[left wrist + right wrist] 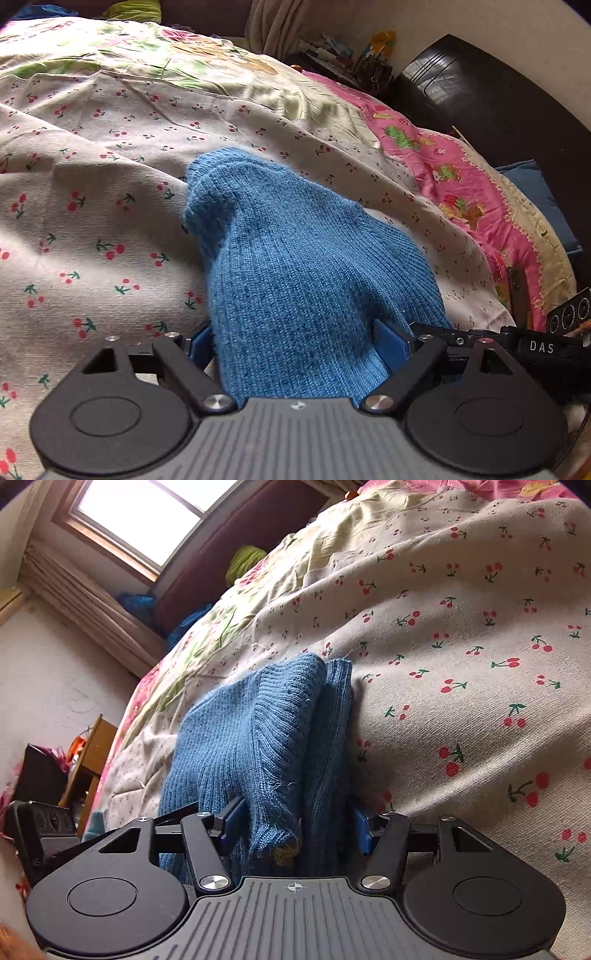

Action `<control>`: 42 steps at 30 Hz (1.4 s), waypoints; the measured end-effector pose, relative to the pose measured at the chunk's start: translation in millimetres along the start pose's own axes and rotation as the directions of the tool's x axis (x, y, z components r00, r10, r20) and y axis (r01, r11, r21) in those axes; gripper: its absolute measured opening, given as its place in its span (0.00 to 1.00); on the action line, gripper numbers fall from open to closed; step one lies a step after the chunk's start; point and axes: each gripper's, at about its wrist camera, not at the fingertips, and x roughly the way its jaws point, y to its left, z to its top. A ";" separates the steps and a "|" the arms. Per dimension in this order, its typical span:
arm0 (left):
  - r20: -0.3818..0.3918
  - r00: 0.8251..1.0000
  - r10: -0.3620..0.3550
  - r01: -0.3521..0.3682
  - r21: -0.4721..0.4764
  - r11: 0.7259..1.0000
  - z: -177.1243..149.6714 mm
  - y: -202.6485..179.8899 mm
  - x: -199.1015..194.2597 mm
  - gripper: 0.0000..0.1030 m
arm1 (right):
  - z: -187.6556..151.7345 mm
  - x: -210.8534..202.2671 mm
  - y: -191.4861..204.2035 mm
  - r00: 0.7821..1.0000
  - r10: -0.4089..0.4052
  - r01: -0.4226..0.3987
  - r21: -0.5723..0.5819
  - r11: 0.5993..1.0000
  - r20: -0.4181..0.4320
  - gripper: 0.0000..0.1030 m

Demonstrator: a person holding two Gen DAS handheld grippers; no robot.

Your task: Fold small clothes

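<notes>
On the bed, over a cherry-print sheet (92, 206), a blue knitted garment (295, 266) is lying bunched, running from 6 o'clock up toward the middle of each wrist view. Between the fingers of the left claw (295, 343) the knit is sitting loosely; the jaws are standing wide, with the blue pads (393, 345) spread to either side. Likewise the right claw (293, 827) is gaping wide around the garment's folded ribbed layers (280, 738). At 2 o'clock in the left view a pink printed quilt (443, 173) is showing beyond the sheet.
</notes>
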 end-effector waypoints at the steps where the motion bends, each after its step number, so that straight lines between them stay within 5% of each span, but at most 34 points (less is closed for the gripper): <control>1: 0.001 1.000 -0.001 0.001 -0.007 1.000 0.1 -0.2 -0.1 0.92 | -1.4 2.8 -1.4 1.000 0.009 -0.009 0.023 1.000 0.006 0.57; 7: 0.001 0.999 -0.035 0.035 -0.006 0.999 -7.7 0.0 -23.0 0.69 | -8.1 -2.8 9.8 0.998 0.055 -0.055 0.062 0.997 0.004 0.32; 15: 0.011 0.997 -0.081 0.081 0.001 0.997 -38.5 -2.5 -83.7 0.62 | -39.1 -30.7 52.1 0.992 0.116 -0.118 -0.048 0.992 -0.051 0.29; 21: -0.022 0.999 -0.029 0.028 -0.046 0.999 -52.2 5.2 -76.0 0.62 | -42.7 -18.2 34.0 0.997 -0.010 0.012 0.017 1.000 -0.071 0.29; 27: 0.040 0.997 0.060 -0.062 0.053 0.997 -48.8 -8.1 -95.7 0.62 | -42.4 -43.0 68.9 0.991 -0.132 0.132 -0.161 0.978 0.006 0.33; 34: 0.173 0.963 0.207 -0.235 0.164 0.958 -48.0 -30.1 -112.3 0.62 | -73.7 -83.8 112.1 0.953 -0.219 0.281 -0.343 0.896 0.210 0.33; 39: 0.187 0.943 0.276 -0.313 0.210 0.926 -67.2 -38.8 -117.4 0.62 | -98.1 -78.2 117.0 0.961 -0.232 0.274 -0.427 0.862 0.149 0.32; 42: 0.157 0.943 0.292 -0.322 0.227 0.919 -81.8 -37.9 -118.5 0.63 | -102.7 -54.4 99.3 0.917 -0.380 0.391 -0.441 0.808 0.118 0.31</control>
